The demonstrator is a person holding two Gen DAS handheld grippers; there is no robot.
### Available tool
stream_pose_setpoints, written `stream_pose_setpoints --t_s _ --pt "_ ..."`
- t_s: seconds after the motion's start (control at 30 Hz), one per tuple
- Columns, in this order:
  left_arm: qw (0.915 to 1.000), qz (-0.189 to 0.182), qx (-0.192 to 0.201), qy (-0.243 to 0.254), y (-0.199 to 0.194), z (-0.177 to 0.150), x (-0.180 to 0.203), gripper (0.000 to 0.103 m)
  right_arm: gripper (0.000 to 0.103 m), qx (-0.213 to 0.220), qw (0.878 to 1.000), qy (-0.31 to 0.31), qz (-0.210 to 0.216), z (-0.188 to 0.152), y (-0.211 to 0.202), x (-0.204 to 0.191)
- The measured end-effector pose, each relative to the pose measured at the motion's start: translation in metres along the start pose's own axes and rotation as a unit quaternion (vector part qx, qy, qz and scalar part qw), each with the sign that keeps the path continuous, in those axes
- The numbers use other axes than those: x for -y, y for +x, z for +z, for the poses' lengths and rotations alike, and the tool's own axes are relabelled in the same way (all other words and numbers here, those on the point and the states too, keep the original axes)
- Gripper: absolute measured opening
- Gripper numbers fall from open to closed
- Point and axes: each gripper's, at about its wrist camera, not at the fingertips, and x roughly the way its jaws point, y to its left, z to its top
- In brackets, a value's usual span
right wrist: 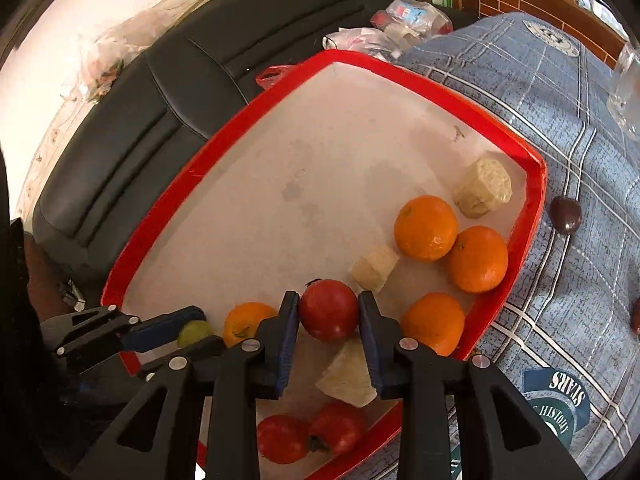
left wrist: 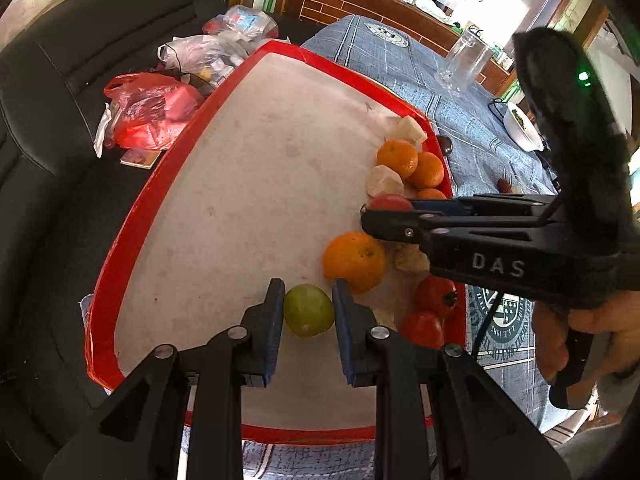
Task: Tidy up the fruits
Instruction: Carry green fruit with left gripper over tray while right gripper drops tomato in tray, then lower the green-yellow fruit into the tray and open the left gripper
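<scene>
The left gripper (left wrist: 308,310) is clenched on a small green fruit (left wrist: 309,310) near the front of a red-rimmed tray (left wrist: 120,240), its blue pads pressing the fruit from both sides. The right gripper (right wrist: 329,312) grips a red tomato (right wrist: 329,310) in the same way, a pad against each side of it, close to the tray's right edge. Just beside the green fruit lies a large orange (left wrist: 354,260). Three more oranges (right wrist: 426,228) sit grouped toward the tray's right rim, with pale, cut chunks (right wrist: 484,188) scattered among them and two more tomatoes (right wrist: 310,436) at the near corner. The tray rests on a blue plaid cloth (right wrist: 580,240), where a dark round fruit (right wrist: 565,215) lies just outside the rim. A black sofa (left wrist: 60,120) with plastic bags (left wrist: 152,112) stands behind.
</scene>
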Motion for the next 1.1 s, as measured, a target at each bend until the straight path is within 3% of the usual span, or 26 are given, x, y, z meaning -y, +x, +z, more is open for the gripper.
stream_pose_setpoints --t_s 0.57,0.93,0.97,1.0,1.03,1.1 --pt "0.9999 0.004 0.006 -0.010 -0.002 -0.002 0.000 0.022 0.033 0.011 1.000 0.008 -0.008 -0.008 -0.014 -0.004" --pt "0.9990 0.006 0.012 -0.043 -0.006 -0.007 0.004 0.023 0.047 0.034 0.999 -0.007 -0.002 -0.020 -0.042 -0.004" --pt "0.9990 0.007 0.017 -0.041 -0.008 -0.007 0.006 0.032 0.049 0.039 0.999 -0.007 0.003 -0.023 -0.047 -0.003" --pt "0.9989 0.010 0.023 -0.039 -0.011 -0.007 0.009 0.050 0.051 0.041 0.999 -0.007 0.005 -0.024 -0.051 -0.003" --pt "0.9988 0.013 0.028 -0.039 -0.013 -0.007 0.010 0.057 0.052 0.044 0.999 -0.008 0.007 -0.027 -0.054 -0.003" --pt "0.9983 0.015 0.041 -0.040 -0.018 -0.007 0.014 0.059 0.054 0.050 0.999 -0.012 0.011 -0.031 -0.063 -0.003"
